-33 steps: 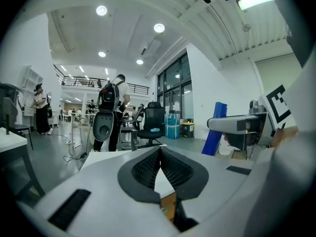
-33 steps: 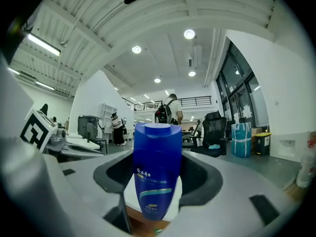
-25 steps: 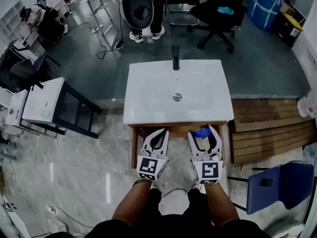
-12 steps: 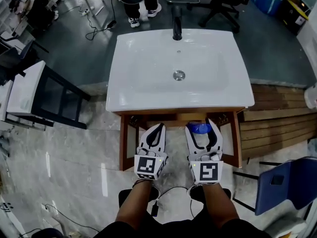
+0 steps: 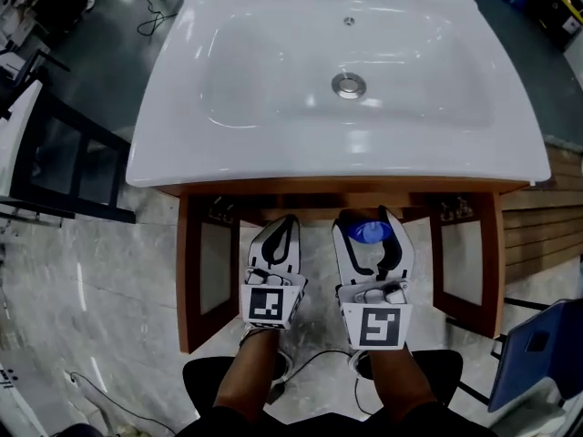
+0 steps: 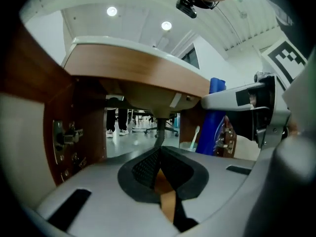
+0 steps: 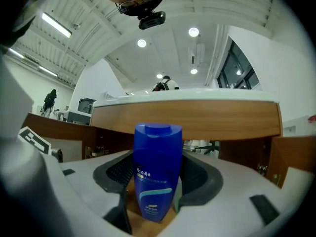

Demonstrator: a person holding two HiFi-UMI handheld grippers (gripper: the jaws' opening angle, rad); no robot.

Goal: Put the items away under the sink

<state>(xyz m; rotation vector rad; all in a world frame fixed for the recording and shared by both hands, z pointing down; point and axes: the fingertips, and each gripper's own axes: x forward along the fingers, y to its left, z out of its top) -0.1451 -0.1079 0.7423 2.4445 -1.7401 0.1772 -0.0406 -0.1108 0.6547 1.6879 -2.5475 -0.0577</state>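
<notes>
- Blue shampoo bottle (image 7: 157,174) stood upright, cap up, long axis vertical, clamped between the jaws of the right gripper (image 5: 369,230) at the open wooden cabinet (image 5: 191,271) under the white sink (image 5: 273,107).
- Left gripper (image 6: 159,154) had its jaws together, empty.
- Compared with a second earlier, the sink loomed closer.

blue bottle (image 7: 158,157), white print, unreadable

The sink basin (image 5: 273,89) looks glossy, smooth and white, its drain (image 5: 348,85) shiny metal; the cabinet (image 5: 188,280) is matt brown wood. The bottle (image 7: 157,172) is smooth blue plastic; the floor (image 5: 82,280) looks like polished, marbled stone.
</notes>
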